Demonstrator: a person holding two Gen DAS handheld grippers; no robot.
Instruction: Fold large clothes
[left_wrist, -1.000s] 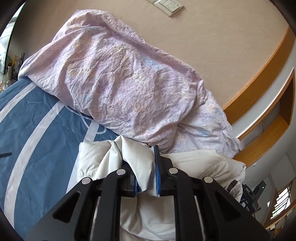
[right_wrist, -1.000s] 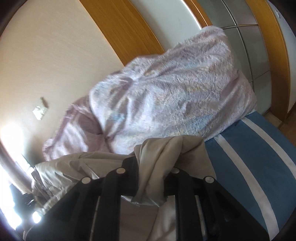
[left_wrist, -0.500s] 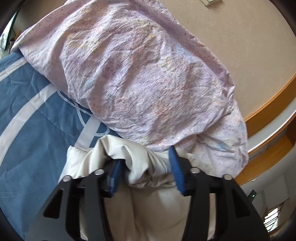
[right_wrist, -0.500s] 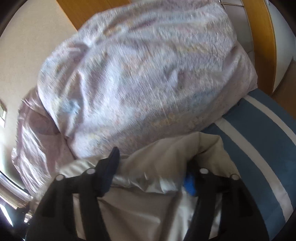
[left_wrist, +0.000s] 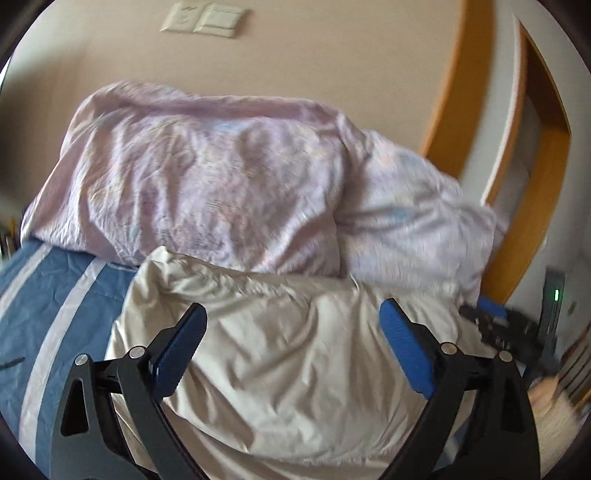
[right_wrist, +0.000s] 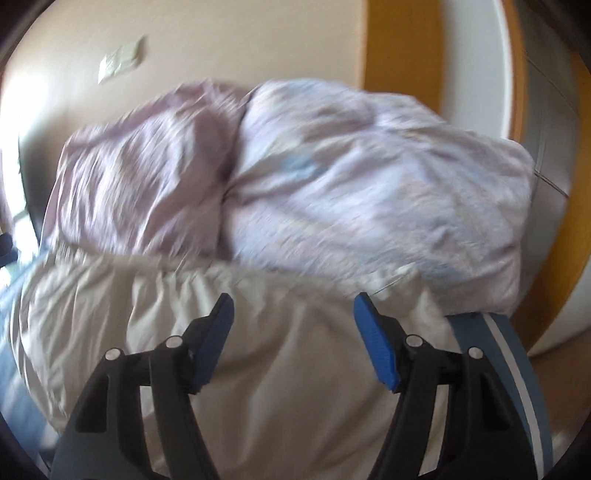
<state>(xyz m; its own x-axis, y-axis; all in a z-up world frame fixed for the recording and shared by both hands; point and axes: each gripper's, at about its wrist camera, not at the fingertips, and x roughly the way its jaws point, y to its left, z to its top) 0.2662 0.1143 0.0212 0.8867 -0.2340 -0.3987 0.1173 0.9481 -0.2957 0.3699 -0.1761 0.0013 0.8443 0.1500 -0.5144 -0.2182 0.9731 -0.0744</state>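
A cream padded garment (left_wrist: 295, 350) lies bunched on the blue striped bedcover (left_wrist: 48, 291), its far edge against a heap of pink bedding. My left gripper (left_wrist: 291, 314) hangs over the garment with its jaws opening wide, blue pads clear of the cloth and nothing pinched between them. In the right wrist view the same garment (right_wrist: 280, 347) fills the lower half, blurred by motion. My right gripper (right_wrist: 291, 304) is open above it, pads apart and holding nothing.
The crumpled pink duvet (left_wrist: 229, 184) is piled against the beige wall, also seen as the pink duvet (right_wrist: 332, 177). A light switch plate (left_wrist: 205, 20) is on the wall. A wooden door frame (left_wrist: 535, 166) stands at right. Dark equipment (left_wrist: 517, 325) sits beyond the bed's right edge.
Both grippers were shut on folds of the cream garment, then opened and let it drop onto the bed. Both have pulled back and rolled level, so the wall and duvet now sit upright.
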